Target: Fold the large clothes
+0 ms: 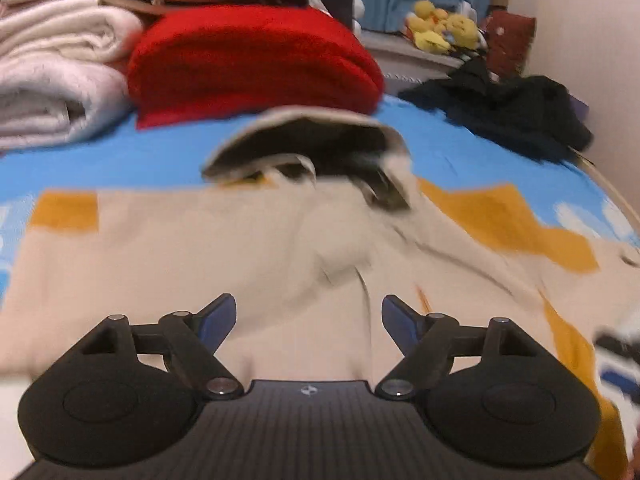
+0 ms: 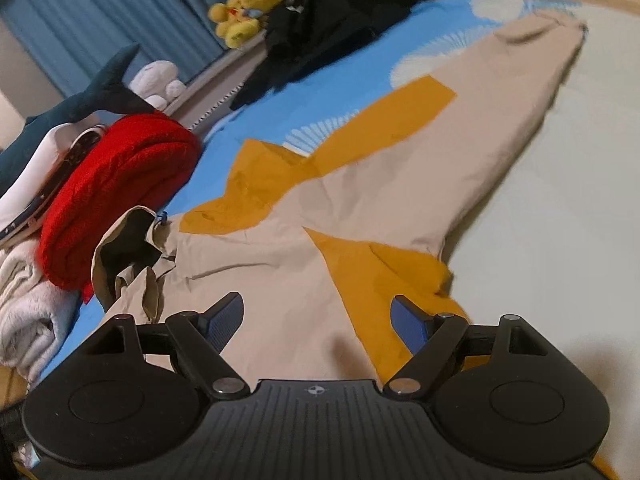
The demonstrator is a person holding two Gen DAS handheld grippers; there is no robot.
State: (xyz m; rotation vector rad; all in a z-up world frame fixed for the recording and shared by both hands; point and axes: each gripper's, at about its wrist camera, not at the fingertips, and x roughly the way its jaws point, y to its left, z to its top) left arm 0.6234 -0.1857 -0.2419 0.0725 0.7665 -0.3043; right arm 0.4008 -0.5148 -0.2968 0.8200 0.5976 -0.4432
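mostly blue bedsheet (image 2: 224,152) under beige jacket (image 2: 280,264), curtains (image 2: 80,12) behind

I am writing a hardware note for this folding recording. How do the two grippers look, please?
Both look identical. The left gripper and right gripper have matte black bodies with a ribbed central plate, a small round emblem, two round discs, silver pivot pins on black linkage bars, and blue textured finger pads. No cables show.
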